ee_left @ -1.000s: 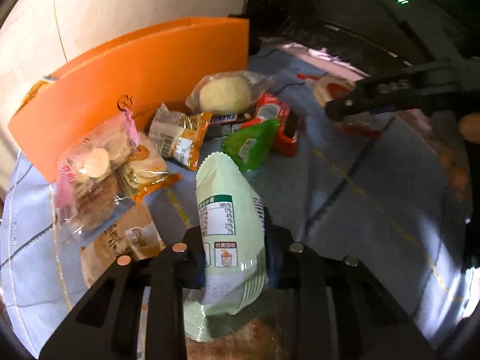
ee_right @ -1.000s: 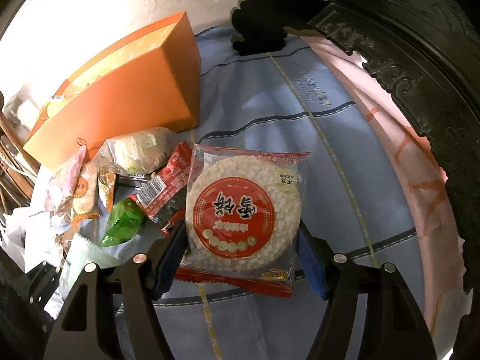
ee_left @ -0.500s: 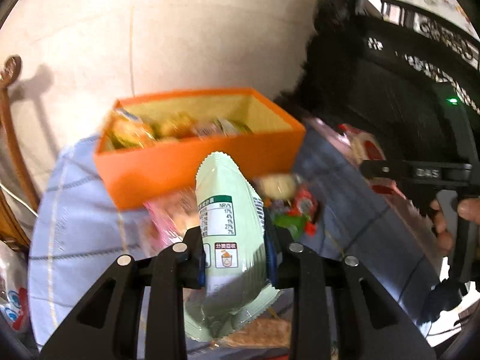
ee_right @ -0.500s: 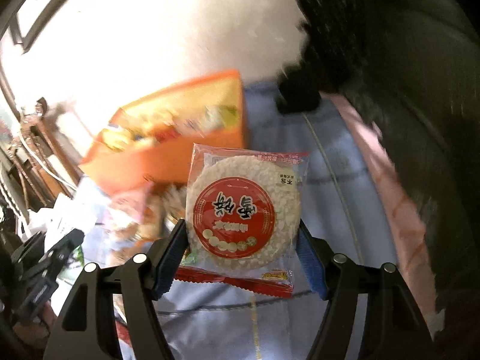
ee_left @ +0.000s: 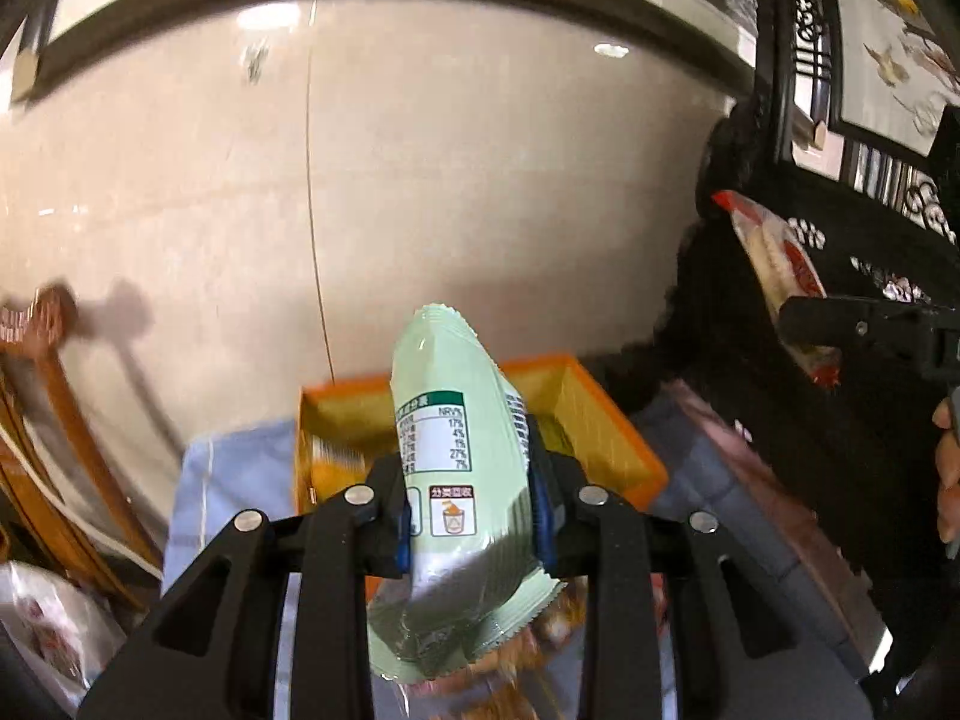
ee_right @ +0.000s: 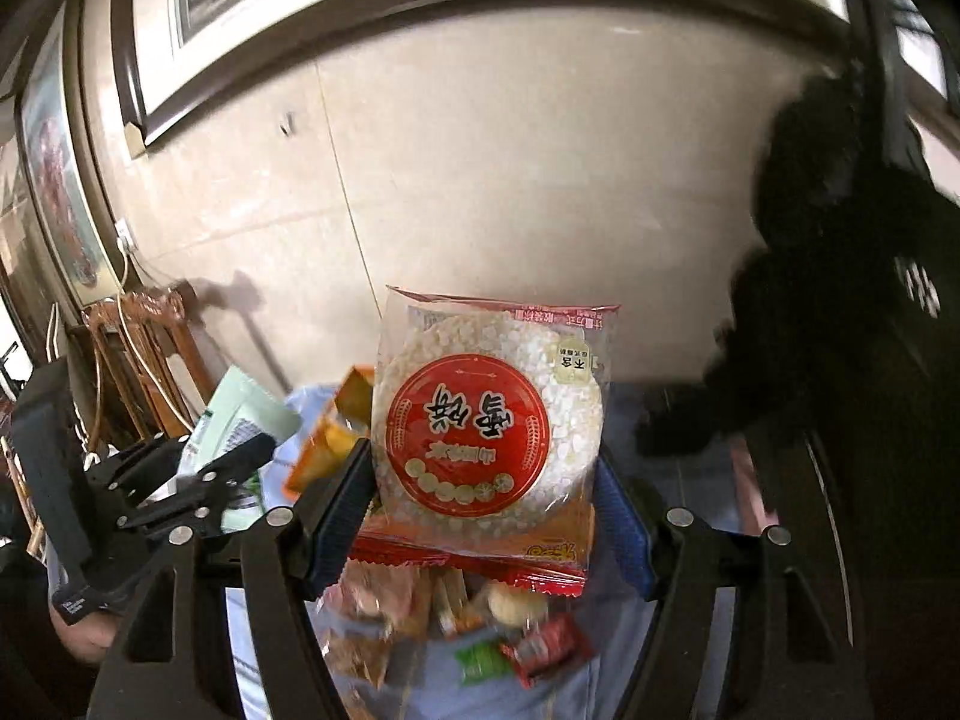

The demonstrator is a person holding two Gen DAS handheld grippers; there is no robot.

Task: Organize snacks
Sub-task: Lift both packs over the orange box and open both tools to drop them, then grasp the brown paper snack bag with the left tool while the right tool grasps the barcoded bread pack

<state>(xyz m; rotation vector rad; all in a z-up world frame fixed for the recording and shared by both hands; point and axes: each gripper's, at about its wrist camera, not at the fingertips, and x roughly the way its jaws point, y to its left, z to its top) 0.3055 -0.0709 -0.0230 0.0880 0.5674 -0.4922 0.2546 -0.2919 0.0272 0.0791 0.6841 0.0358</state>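
The left gripper (ee_left: 474, 516), black with blue pads, sat at the lower centre of its own view, clamped narrowly on a pale green foil snack packet (ee_left: 456, 480) standing upright between its fingers. The right gripper (ee_right: 486, 516) filled the bottom of its view, pressed wider apart against both edges of a clear round rice-cracker packet with a red label (ee_right: 489, 420). A hand (ee_left: 948, 468) showed at the right edge.

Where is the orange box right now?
In the left wrist view, the orange box sits low in the middle on the blue cloth, behind the green packet the left gripper holds.
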